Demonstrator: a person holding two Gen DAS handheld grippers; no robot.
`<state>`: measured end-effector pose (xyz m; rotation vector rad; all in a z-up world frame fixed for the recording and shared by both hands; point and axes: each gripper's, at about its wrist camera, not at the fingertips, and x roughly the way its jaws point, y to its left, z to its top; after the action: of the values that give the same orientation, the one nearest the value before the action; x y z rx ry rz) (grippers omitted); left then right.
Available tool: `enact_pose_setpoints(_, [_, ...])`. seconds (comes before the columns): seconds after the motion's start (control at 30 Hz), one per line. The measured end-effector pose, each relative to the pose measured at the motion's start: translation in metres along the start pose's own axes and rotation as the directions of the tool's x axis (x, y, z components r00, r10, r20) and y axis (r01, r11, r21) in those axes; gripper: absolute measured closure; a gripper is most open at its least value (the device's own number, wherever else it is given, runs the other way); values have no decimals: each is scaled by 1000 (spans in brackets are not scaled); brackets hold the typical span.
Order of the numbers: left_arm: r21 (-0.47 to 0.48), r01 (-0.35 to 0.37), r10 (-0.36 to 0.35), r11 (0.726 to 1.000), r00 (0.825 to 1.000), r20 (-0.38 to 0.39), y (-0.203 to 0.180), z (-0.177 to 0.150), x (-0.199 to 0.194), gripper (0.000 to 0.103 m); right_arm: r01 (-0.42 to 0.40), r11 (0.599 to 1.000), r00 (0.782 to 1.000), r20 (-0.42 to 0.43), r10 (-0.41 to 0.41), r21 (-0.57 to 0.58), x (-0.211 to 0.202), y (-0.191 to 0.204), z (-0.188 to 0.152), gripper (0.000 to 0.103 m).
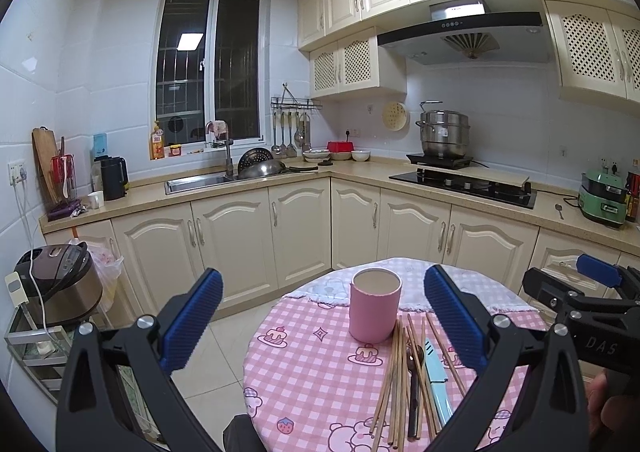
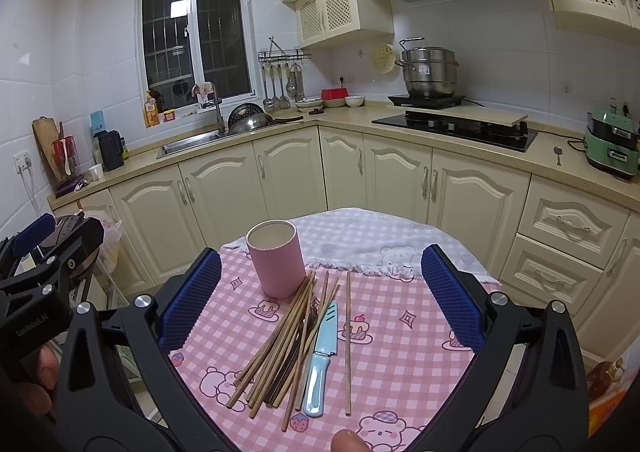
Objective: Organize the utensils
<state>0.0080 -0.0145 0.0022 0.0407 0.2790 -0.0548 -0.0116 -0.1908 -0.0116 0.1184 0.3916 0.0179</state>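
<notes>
A pink cup [image 1: 375, 304] [image 2: 275, 263] stands upright and empty on the round table [image 1: 312, 380] [image 2: 404, 368] with its pink checked cloth. In front of it lies a loose pile of wooden chopsticks [image 1: 394, 376] [image 2: 280, 348], a dark spoon [image 1: 414, 380] [image 2: 298, 344] and a light blue knife [image 1: 435, 376] [image 2: 322, 352]. One chopstick [image 2: 348, 344] lies apart to the right. My left gripper [image 1: 324, 316] hangs open above the table's near left side. My right gripper [image 2: 320, 300] is open above the pile, and it shows in the left wrist view [image 1: 592, 280].
Cream cabinets and a stone counter [image 1: 280, 179] wrap the back with a sink [image 1: 200, 181], hob [image 1: 464, 183] and steamer pot [image 1: 442, 133]. A rice cooker [image 1: 60, 280] sits on a rack at the left. A fingertip [image 2: 348, 440] shows at the bottom edge.
</notes>
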Motion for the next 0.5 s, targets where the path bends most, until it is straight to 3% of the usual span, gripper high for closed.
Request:
enact_pose_setpoints(0.27, [3, 0, 0, 1000, 1000, -11, 0, -3, 6, 4, 6, 1000, 1000, -22, -6, 0, 11, -7, -4, 5])
enact_pose_setpoints(0.5, [27, 1, 1, 1000, 997, -80, -6, -14, 41, 4, 26, 1000, 995, -95, -26, -4, 39, -20, -11, 5])
